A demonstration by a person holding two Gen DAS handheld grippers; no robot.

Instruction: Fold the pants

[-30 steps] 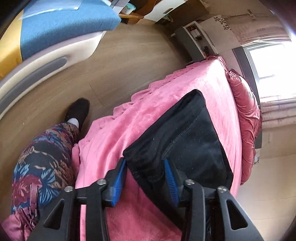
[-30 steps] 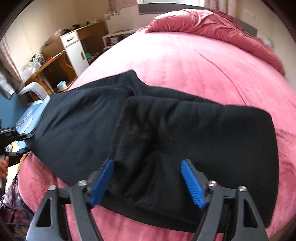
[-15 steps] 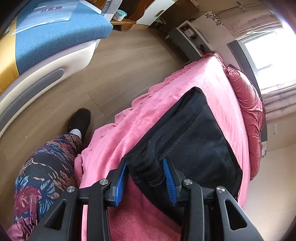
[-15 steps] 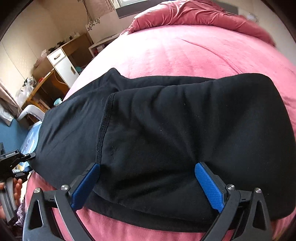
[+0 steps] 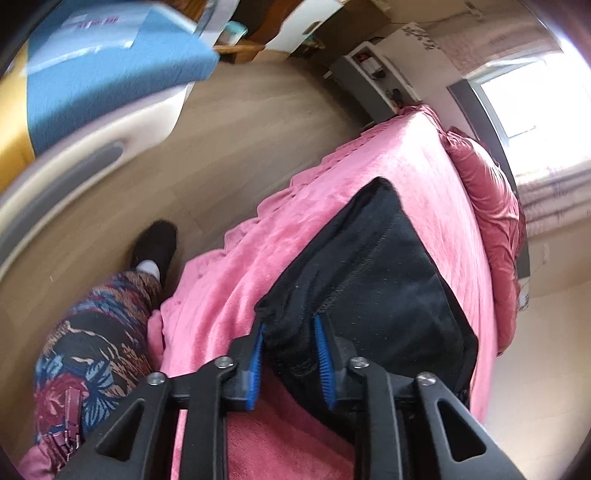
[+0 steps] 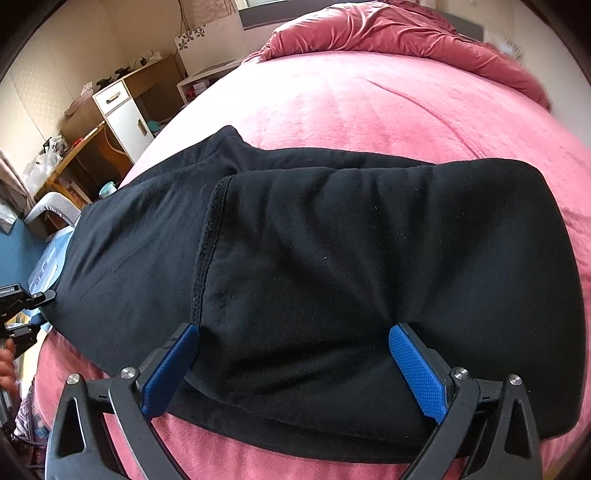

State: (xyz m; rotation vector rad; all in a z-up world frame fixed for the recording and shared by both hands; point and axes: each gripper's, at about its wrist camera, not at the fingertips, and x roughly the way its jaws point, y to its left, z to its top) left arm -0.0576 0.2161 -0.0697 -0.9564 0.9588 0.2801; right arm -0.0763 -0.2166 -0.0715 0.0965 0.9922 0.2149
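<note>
Black pants [image 6: 332, 258] lie folded over themselves on the pink bed [image 6: 388, 103]. The upper layer's hem edge [image 6: 205, 251] runs down the left of the fold. My right gripper [image 6: 293, 343] is open wide, its blue pads straddling the near edge of the upper layer. My left gripper [image 5: 288, 343] is closed on the bunched end of the pants [image 5: 369, 280] at the bed's near corner. It also shows at the far left of the right wrist view [image 6: 22, 314].
A crumpled red duvet [image 6: 399, 33] lies at the head of the bed. A desk and white cabinet [image 6: 122, 110] stand left of the bed. My leg and shoe [image 5: 155, 247] stand on the wooden floor beside a blue-topped chair [image 5: 92, 74].
My left gripper has narrowed onto the bunched pants end. My right gripper has opened wider and released the upper layer, which now lies flatter.
</note>
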